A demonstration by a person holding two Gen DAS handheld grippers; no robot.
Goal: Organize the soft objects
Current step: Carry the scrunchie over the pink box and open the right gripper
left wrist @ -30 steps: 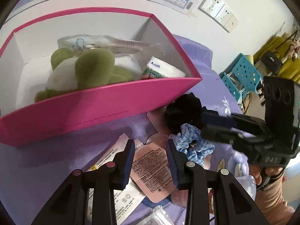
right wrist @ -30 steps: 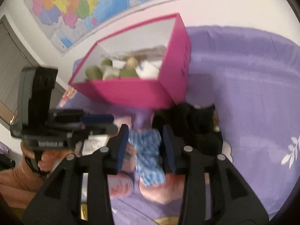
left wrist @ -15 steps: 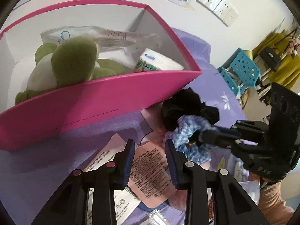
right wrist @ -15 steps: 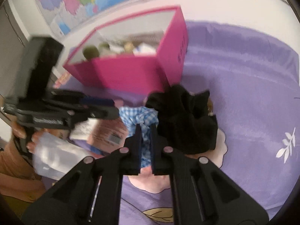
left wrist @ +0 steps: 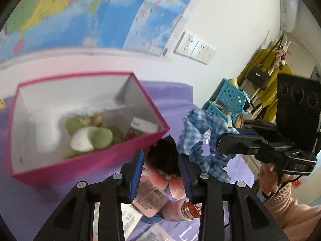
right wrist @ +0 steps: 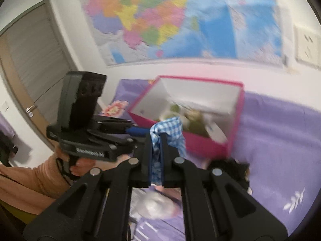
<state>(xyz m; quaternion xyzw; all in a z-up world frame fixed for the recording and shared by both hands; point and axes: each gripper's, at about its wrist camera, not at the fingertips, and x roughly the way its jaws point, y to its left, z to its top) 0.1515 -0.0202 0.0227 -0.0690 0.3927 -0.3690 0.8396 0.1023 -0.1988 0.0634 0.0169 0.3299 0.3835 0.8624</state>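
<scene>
My right gripper (right wrist: 156, 140) is shut on a blue checked scrunchie (right wrist: 169, 131) and holds it in the air to the right of the pink box (right wrist: 202, 144). In the left wrist view the scrunchie (left wrist: 200, 132) hangs from the right gripper (left wrist: 222, 143). My left gripper (left wrist: 161, 164) is open, with a black soft item (left wrist: 164, 156) on the bed showing between its fingers. The pink box (left wrist: 84, 160) holds a green plush toy (left wrist: 94, 138) and a tissue pack (left wrist: 143, 125).
Paper packets (left wrist: 149, 198) and a plastic bag (right wrist: 158, 202) lie on the purple bedsheet (right wrist: 280, 150). A wall map (right wrist: 180, 20) hangs behind the box. A blue basket (left wrist: 228, 98) and yellow clothes (left wrist: 268, 76) stand at the right.
My right gripper closed on the blue scrunchie and lifted it off the bed. Both grippers rose and tilted up. The left gripper shifted over the black item.
</scene>
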